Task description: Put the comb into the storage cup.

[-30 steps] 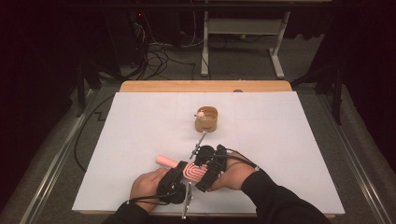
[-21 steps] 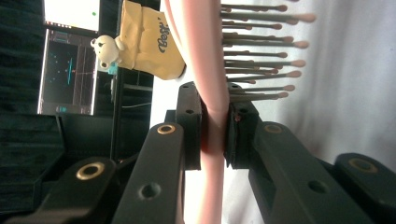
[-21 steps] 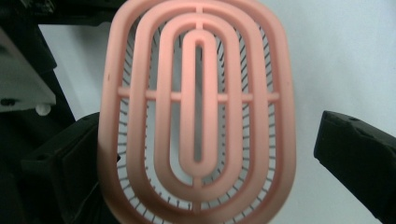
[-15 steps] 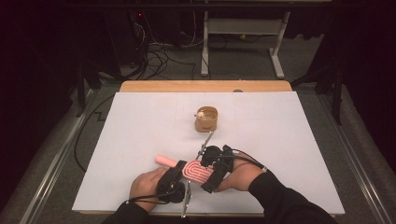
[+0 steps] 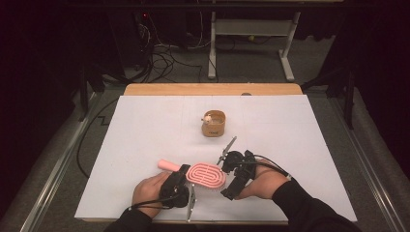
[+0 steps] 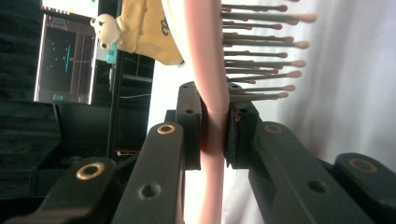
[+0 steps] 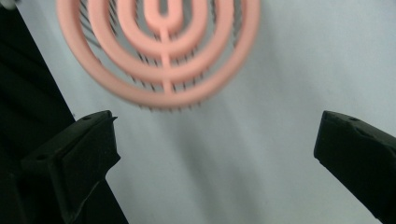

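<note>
A pink hairbrush (image 5: 206, 175) with a vented oval head is held just above the white table (image 5: 145, 130) near its front edge, handle pointing back left. My left gripper (image 5: 182, 172) is shut on the brush neck (image 6: 214, 140), and the bristles (image 6: 261, 51) stick out sideways. My right gripper (image 5: 226, 178) is just right of the brush head, open and holding nothing. In the right gripper view the wide-apart jaws of the right gripper (image 7: 215, 126) frame the blurred brush head (image 7: 159, 51) ahead.
A small tan cup (image 5: 214, 123) with a little bear figure on its rim stands mid-table, beyond the brush; it also appears as the cup (image 6: 142, 32) behind the brush. A wooden strip (image 5: 212, 89) runs along the table's far edge. Cables lie on the floor beyond.
The right gripper has drawn back to the right, off the brush head. The left gripper still holds the brush, which has shifted slightly.
</note>
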{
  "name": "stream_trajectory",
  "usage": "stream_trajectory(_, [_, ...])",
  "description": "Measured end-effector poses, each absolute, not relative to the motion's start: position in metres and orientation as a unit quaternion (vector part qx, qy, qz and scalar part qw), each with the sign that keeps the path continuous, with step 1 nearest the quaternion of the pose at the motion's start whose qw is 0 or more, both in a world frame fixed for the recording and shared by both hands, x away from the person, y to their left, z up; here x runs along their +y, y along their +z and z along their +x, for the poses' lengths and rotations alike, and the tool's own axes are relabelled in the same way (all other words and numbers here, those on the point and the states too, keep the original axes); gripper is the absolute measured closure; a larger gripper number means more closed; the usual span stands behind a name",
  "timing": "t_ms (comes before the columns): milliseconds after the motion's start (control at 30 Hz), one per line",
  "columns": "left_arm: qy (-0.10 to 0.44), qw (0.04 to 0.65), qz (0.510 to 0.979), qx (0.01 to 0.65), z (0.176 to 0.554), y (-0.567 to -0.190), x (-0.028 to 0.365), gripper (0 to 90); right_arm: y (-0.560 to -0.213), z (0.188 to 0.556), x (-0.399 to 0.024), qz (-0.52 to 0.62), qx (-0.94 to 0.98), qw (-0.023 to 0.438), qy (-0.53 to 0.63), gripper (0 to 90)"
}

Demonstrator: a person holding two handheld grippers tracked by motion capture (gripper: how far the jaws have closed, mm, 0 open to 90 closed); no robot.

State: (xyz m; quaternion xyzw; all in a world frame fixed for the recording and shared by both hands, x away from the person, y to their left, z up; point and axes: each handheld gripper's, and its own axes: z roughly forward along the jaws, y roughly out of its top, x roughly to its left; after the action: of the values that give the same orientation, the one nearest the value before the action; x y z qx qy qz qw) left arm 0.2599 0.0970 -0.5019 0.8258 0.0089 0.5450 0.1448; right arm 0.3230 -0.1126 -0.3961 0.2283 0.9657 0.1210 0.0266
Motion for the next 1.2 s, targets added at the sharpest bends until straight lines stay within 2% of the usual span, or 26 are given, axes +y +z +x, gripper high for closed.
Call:
stream_trajectory(900, [0.543,0.156,0.824,0.046,0.265,-0.496,0.108,78.2,-0.428,0.332,-0.193,0.279,0.956,0.050,0.073,0.0])
stream_trajectory(1200, [0.523,0.189,0.826,0.085,0.270,-0.492,0.116,78.2,-0.435,0.331,-0.210,0.299,0.945,0.071,0.109,0.1])
